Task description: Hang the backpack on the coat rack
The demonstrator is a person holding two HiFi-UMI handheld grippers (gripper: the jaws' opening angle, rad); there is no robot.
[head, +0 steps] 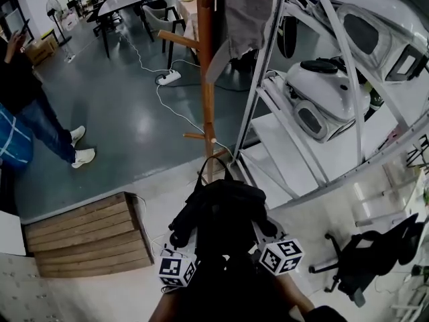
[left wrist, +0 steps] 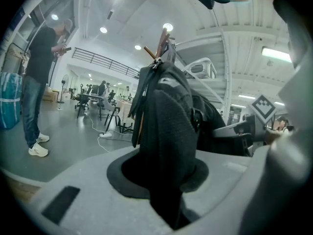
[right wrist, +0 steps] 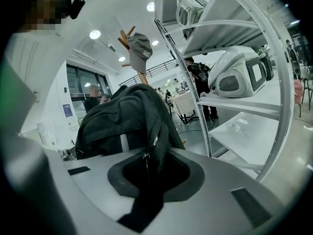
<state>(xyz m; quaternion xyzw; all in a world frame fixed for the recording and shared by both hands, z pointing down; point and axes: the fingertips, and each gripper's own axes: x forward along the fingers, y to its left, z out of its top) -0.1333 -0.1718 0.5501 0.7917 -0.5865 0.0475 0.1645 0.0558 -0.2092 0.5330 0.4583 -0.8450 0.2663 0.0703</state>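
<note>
Both grippers hold a black backpack up in front of me at the bottom middle of the head view. My left gripper is shut on a fold of its black fabric. On the other side, my right gripper is shut on the fabric beside a zipper. Their marker cubes show below the bag. The wooden coat rack stands just beyond the backpack, with side pegs and a grey cap on an upper peg. The rack's top pokes out behind the bag.
A white metal shelf frame with white machines stands right of the rack. A wooden pallet lies at the lower left. A person stands at the left. A power strip with cable lies behind the rack, and a black office chair sits at the lower right.
</note>
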